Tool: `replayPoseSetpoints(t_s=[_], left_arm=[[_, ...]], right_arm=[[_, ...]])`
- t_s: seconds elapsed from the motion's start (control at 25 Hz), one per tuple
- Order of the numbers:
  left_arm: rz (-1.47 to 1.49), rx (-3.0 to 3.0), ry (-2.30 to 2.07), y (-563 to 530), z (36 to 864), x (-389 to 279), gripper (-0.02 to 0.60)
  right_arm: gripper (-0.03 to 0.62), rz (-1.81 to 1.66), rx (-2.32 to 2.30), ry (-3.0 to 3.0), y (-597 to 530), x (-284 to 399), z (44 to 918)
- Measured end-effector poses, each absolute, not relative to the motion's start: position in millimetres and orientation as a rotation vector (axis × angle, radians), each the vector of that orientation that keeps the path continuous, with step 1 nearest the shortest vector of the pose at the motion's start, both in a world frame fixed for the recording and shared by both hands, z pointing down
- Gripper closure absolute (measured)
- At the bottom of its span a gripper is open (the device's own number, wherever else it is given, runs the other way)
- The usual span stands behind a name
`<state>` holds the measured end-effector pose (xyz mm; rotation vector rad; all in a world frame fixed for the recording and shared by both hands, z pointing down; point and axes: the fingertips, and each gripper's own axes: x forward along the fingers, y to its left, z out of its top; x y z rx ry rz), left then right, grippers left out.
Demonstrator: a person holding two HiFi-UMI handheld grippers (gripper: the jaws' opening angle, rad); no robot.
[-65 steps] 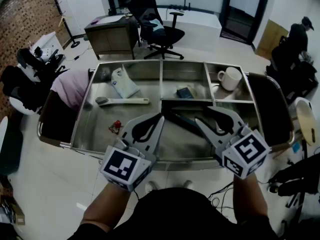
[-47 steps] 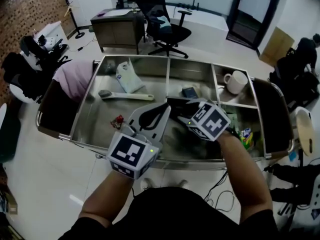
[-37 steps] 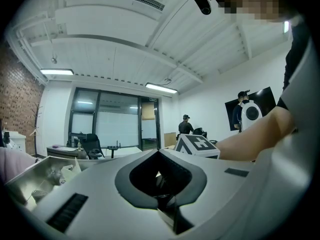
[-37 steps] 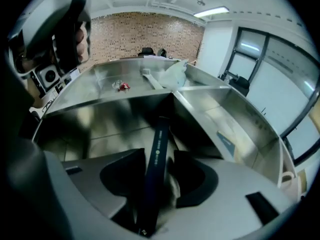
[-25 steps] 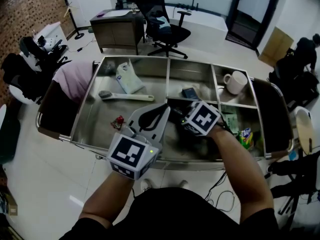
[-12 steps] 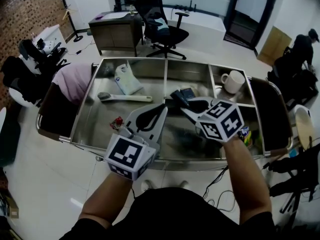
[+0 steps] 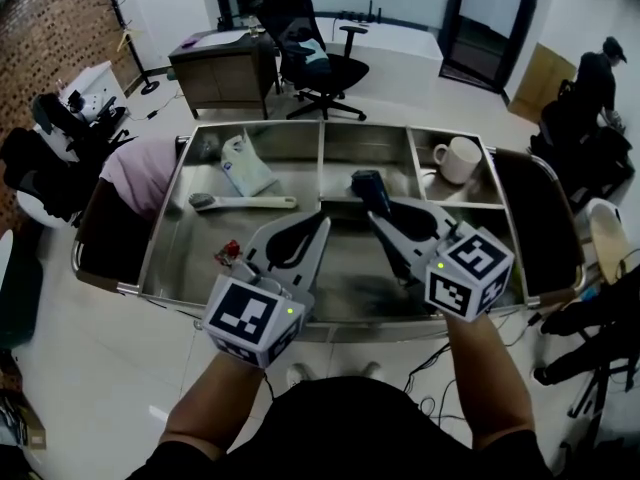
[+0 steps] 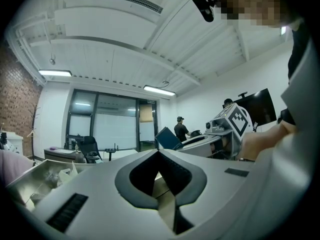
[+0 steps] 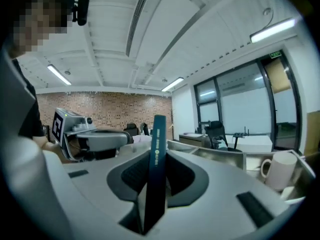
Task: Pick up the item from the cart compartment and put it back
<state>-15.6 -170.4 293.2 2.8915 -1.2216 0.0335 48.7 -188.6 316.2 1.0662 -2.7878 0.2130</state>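
Note:
My right gripper (image 7: 380, 211) is shut on a thin dark blue box (image 7: 367, 187) and holds it upright above the middle of the steel cart (image 7: 160, 243). In the right gripper view the dark blue box (image 9: 159, 134) stands edge-on between the pads and sticks out past my right gripper's (image 9: 159, 158) tips. The left gripper (image 7: 319, 225) hovers over the cart's front, just left of the right one, shut with nothing in it. Seen in the left gripper view, the left gripper (image 8: 159, 153) has its tips touching and the right gripper's marker cube (image 8: 235, 121) off to the right.
The cart's left compartment holds a white pouch (image 7: 245, 165), a white-handled brush (image 7: 240, 202) and a small red item (image 7: 230, 252). A white mug (image 7: 458, 156) sits in the back right compartment. A pink cloth (image 7: 135, 173) hangs at the cart's left end. Office chairs stand beyond.
The right gripper reached down into the middle front compartment, closed on the dark blue box and has lifted it clear of the cart. The left gripper has barely moved.

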Motion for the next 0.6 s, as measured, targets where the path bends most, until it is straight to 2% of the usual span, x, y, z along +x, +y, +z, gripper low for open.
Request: replayPoseSetpoints(t_s=[0.6], left_arm=[[-0.052, 2.908, -1.207, -146, 275, -13, 0.581]], right_arm=[[0.497, 0.052, 1.334, -3.080, -130, 95, 243]])
